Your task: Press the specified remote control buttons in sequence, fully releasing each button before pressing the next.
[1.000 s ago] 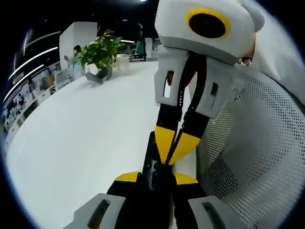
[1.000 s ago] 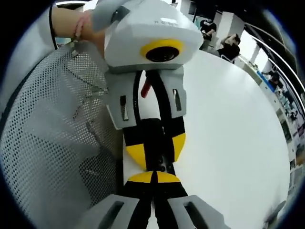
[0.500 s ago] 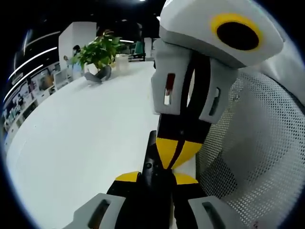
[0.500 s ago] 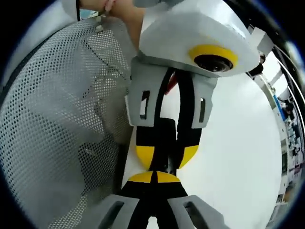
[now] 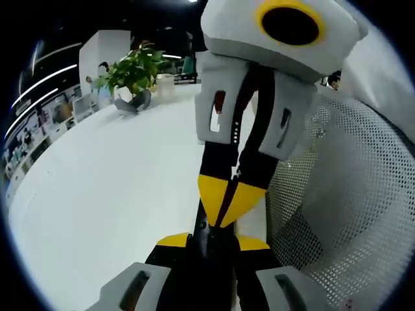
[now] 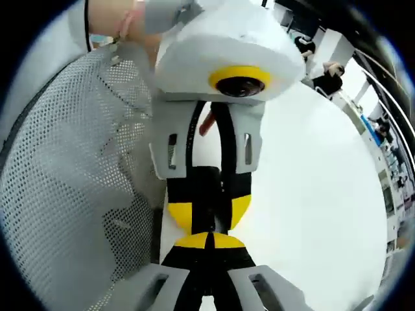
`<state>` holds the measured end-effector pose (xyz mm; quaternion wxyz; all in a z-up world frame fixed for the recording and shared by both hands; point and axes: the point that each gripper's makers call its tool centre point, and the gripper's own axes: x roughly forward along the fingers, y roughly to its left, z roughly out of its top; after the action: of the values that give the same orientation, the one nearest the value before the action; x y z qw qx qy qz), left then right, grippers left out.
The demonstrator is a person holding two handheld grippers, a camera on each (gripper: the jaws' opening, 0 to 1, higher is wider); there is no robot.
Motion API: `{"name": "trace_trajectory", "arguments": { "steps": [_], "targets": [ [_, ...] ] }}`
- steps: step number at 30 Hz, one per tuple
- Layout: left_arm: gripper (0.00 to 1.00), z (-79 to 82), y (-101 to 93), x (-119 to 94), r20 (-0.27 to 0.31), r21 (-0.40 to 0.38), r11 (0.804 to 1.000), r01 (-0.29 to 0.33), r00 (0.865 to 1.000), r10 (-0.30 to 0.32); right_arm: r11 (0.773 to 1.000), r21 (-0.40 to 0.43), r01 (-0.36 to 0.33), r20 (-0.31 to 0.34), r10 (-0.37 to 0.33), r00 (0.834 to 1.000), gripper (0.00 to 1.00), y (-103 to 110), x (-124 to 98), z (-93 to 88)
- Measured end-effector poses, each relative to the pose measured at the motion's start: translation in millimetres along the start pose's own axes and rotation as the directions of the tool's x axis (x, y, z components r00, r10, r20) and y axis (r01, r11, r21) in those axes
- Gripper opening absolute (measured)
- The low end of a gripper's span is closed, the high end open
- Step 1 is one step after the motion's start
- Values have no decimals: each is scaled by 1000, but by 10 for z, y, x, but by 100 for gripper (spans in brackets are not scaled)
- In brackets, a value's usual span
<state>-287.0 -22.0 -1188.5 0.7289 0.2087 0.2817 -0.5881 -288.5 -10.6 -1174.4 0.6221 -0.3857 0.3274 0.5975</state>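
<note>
Black on white tabletop (image 5: 97, 194): grips the remote control (image 5: 203, 228) at 6 o'clock in the left gripper view, clamped between the fingers of the left gripper (image 5: 213, 241). Meets it from 12 o'clock with the right gripper (image 5: 224, 210), fingers pinched together into a single point. Looks like a press in hand, though cannot tell whether a button is down. Best to push squarely into the remote's face, hold the clamp steady, then lift fully clear before the next button. Sits just beside the tabletop's edge and a grey mesh chair (image 5: 350, 194) at 3 o'clock. Leaves wide room toward 9 o'clock, with a potted plant (image 5: 133, 71) far off at 11.
</note>
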Motion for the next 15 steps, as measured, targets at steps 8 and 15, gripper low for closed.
{"name": "trace_trajectory", "arguments": {
  "steps": [8, 15],
  "targets": [
    [25, -3, -1, -3, 0, -1, 1000, -1, 1000, 1, 999, -24, -28, -55, 27, 998, 0, 40, 54, -73],
    [25, -3, -3, -3, -2, 1, 1000, -1, 1000, 1, 1000, -18, -2, -90, 1, 996, 0, 28, 81, -72]
  ]
}}
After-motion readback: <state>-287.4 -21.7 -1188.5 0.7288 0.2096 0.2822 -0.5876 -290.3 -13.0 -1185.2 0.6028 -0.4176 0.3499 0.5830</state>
